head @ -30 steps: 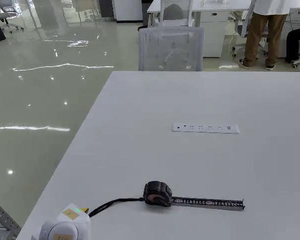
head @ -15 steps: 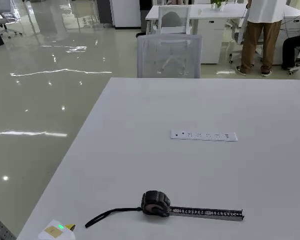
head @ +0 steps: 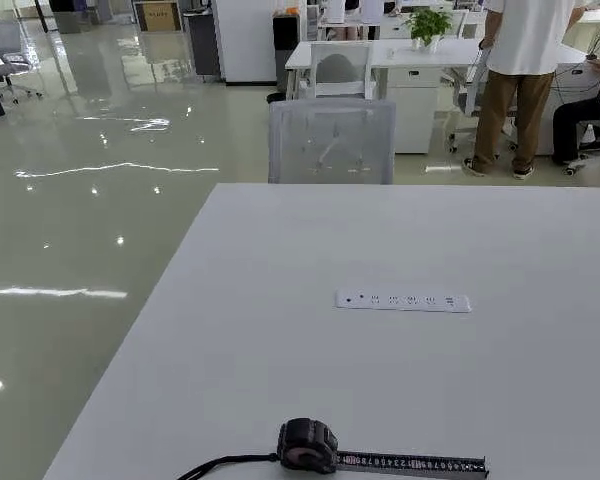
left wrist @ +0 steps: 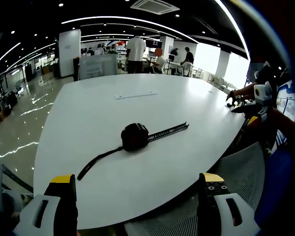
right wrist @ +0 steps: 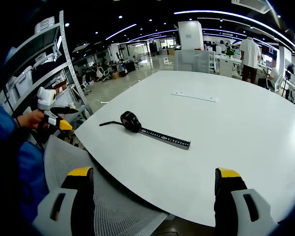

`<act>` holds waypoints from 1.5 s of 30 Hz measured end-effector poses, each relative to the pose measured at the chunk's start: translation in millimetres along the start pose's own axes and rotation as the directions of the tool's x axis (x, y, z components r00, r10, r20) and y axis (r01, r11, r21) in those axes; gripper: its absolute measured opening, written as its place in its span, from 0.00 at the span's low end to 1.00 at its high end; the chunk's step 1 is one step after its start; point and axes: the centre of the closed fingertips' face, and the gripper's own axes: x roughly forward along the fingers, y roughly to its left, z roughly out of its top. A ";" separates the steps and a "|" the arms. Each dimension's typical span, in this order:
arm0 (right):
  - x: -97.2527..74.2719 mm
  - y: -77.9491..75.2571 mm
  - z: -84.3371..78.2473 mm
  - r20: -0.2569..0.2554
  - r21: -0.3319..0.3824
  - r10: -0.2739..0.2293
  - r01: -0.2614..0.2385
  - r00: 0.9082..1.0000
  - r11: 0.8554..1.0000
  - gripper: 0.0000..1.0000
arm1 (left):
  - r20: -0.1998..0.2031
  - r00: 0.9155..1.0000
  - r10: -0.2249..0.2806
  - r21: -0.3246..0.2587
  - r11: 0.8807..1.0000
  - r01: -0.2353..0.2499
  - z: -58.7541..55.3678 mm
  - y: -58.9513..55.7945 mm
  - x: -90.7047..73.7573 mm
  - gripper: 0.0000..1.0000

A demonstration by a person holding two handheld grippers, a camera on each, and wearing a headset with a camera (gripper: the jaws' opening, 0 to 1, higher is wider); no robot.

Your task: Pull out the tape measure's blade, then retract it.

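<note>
Tape measure (left wrist: 134, 136) (blade out) lies well ahead of left tool (left wrist: 137, 178).

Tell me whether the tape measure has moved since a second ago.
No. The tape measure sits the same way below the power strip; both slid down the picture together, so the camera tilted.

Tape measure (head: 307, 446): black case on its side, near edge of white table (head: 380, 240); blade (head: 410, 464) partly out, flat on the surface, running right from case; black wrist strap (head: 220, 466) trails left
</note>
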 end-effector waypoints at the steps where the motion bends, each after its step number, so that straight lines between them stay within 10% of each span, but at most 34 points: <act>1: 0.9 -0.3 0.0 -0.003 -0.002 0.001 -0.001 1.000 1.000 1.00 | 0.000 1.000 -0.005 -0.005 1.000 0.005 0.6 -1.6 1.5 1.00; 30: 44.9 -27.2 -5.9 -0.097 -0.065 0.054 -0.061 0.994 0.996 0.97 | -0.063 0.996 0.064 -0.056 0.996 -0.068 2.3 5.4 45.0 0.99; 45: 77.4 -41.7 -2.6 -0.150 -0.132 0.095 -0.115 0.984 0.985 0.94 | -0.086 0.996 0.040 -0.048 0.998 -0.044 10.5 -10.1 80.0 0.97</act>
